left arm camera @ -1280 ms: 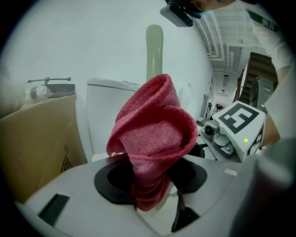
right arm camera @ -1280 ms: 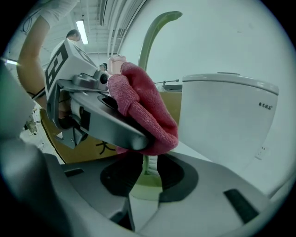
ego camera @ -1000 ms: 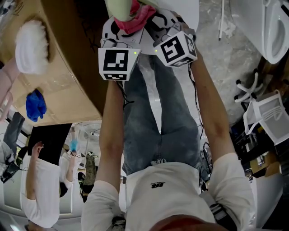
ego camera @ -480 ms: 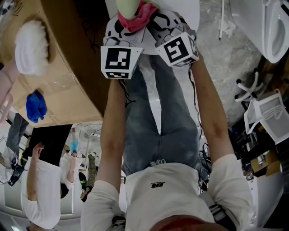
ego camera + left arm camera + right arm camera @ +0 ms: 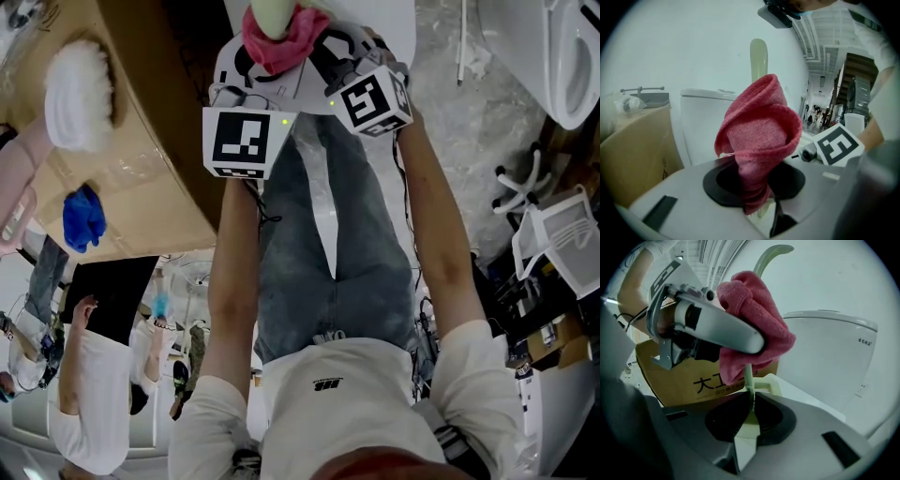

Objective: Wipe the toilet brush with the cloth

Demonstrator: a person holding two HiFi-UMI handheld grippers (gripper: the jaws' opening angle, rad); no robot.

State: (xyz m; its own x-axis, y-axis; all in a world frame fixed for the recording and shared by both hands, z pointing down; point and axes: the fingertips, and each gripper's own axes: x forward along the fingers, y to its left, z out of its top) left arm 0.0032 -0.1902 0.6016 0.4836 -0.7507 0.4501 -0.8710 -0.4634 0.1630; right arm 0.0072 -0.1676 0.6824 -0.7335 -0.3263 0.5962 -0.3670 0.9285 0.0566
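A pale green toilet brush handle [image 5: 749, 376] stands upright between the jaws of my right gripper [image 5: 752, 404], which is shut on it. Its curved top end [image 5: 774, 250] rises above a red cloth [image 5: 751, 329] wrapped round the shaft. My left gripper [image 5: 757, 187] is shut on the cloth [image 5: 759, 140], with the handle tip [image 5: 758, 56] poking out behind it. In the head view the cloth [image 5: 281, 42] and handle [image 5: 270, 13] sit at the top edge, with the left gripper [image 5: 262, 70] and right gripper [image 5: 328, 52] side by side below them. The bristle end is hidden.
A cardboard box [image 5: 141, 159] stands at the left with a white fluffy brush head [image 5: 80, 94] and a blue rag [image 5: 82, 217] on it. White toilets show at the top right [image 5: 567, 66] and behind the handle [image 5: 829, 357]. Another person [image 5: 84, 394] stands at the lower left.
The cloth has slid along the handle toward its top end, covering more of it. Both grippers keep their hold and have shifted only slightly.
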